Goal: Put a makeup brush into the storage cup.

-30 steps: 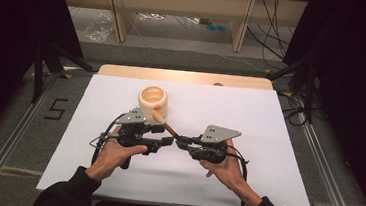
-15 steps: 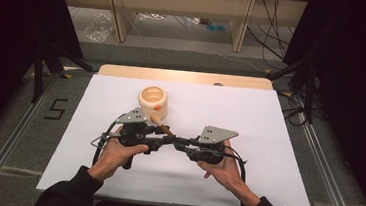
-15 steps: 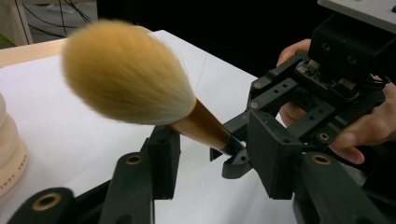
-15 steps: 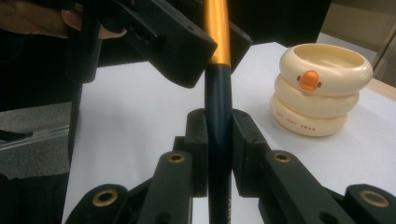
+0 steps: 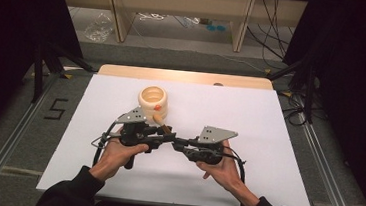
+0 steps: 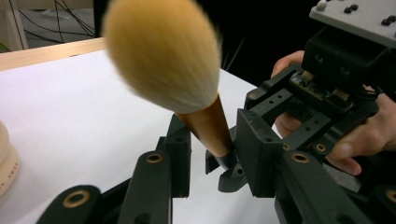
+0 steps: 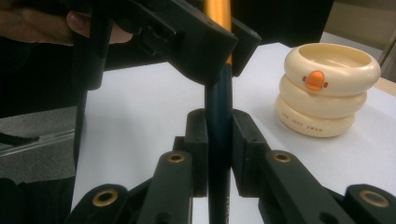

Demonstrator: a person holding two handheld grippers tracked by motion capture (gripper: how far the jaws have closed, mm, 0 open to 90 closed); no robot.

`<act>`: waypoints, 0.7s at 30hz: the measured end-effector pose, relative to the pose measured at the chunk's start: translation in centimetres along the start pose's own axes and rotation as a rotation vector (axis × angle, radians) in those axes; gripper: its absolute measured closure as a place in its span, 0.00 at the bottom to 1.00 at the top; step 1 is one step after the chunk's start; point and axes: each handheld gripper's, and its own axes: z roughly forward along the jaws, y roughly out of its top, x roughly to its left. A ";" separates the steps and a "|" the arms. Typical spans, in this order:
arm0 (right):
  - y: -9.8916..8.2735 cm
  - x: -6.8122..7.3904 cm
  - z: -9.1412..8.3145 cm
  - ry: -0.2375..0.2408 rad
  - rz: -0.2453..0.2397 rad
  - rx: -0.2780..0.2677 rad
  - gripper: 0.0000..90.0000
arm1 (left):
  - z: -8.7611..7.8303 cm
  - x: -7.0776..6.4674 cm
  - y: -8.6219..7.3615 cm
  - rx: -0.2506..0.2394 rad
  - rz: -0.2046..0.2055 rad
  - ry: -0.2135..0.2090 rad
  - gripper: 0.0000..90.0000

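Observation:
A makeup brush point(image 6: 163, 51) with tan bristles, a gold ferrule and a dark handle point(image 7: 218, 107) is held above the white table, between both grippers point(image 5: 161, 125). My right gripper point(image 7: 218, 135) is shut on the dark handle. My left gripper point(image 6: 215, 140) stands open around the gold ferrule, with a gap on one side. The two grippers meet nose to nose near the table's front middle, left gripper point(image 5: 167, 134) and right gripper point(image 5: 178, 143). A cream ring-stacked holder point(image 5: 153, 100) with an orange duck beak point(image 7: 315, 80) stands upright just beyond the bristles.
The white table sheet point(image 5: 270, 120) spreads wide on both sides of the hands. A wooden strip point(image 5: 183, 76) runs along its far edge. The holder's side point(image 6: 4, 158) shows at the left of the left gripper view.
Both hands have drawn slightly closer together around the brush. The brush stays in nearly the same place in front of the holder.

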 end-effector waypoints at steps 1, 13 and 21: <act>0.0 0.0 0.0 0.009 0.006 -0.005 0.88 | 0.0 0.0 0.0 -0.001 -0.002 -0.004 0.74; -0.1 0.2 0.3 0.011 0.010 -0.006 0.88 | 0.2 0.0 0.0 -0.019 -0.023 -0.020 0.81; -0.1 0.3 0.4 0.013 0.020 -0.009 0.88 | 0.3 -0.1 -0.1 -0.027 -0.031 -0.027 0.83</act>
